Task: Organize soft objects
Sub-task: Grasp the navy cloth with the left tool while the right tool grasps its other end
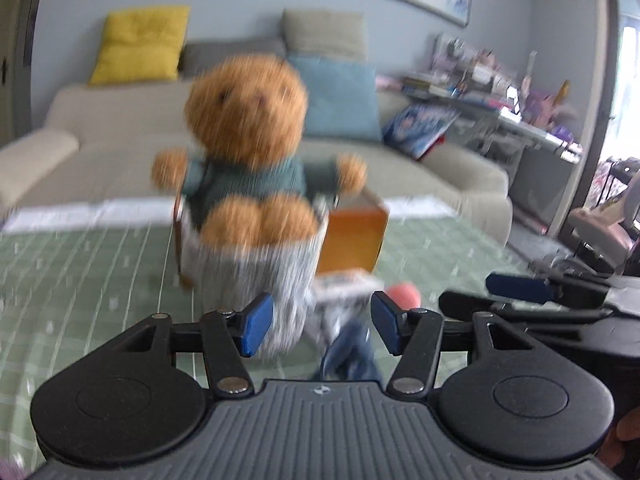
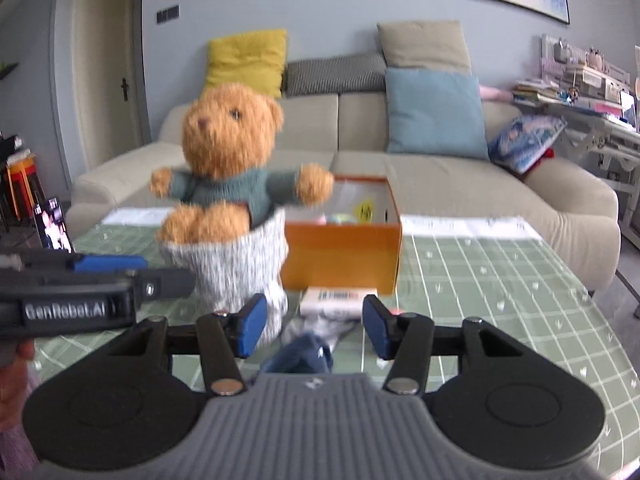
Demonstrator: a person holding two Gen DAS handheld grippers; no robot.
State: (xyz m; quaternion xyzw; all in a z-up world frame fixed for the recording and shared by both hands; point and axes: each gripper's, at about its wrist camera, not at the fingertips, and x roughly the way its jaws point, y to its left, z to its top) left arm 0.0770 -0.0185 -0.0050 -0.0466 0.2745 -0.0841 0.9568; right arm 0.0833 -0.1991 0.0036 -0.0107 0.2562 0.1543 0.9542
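A brown teddy bear (image 1: 248, 120) (image 2: 230, 136) in a green sweater sits upright in a grey knit pouch (image 1: 256, 276) (image 2: 236, 268) on the table. Beside it stands an open orange box (image 1: 354, 240) (image 2: 342, 256). A dark blue cloth (image 1: 352, 356) (image 2: 304, 356) lies on the table just ahead of both grippers, partly hidden by their bodies. My left gripper (image 1: 322, 326) (image 2: 160, 274) is open, its left pad in front of the pouch's lower end. My right gripper (image 2: 316, 324) (image 1: 468, 292) is open too, and its pads press on nothing.
A white packet (image 2: 338, 298) (image 1: 346, 284) lies in front of the box, with a pink ball (image 1: 404, 294) beside it. The table (image 2: 500, 280) has a green checked cover. A beige sofa (image 2: 440, 176) with cushions stands behind, and a cluttered desk (image 2: 600, 120) at the right.
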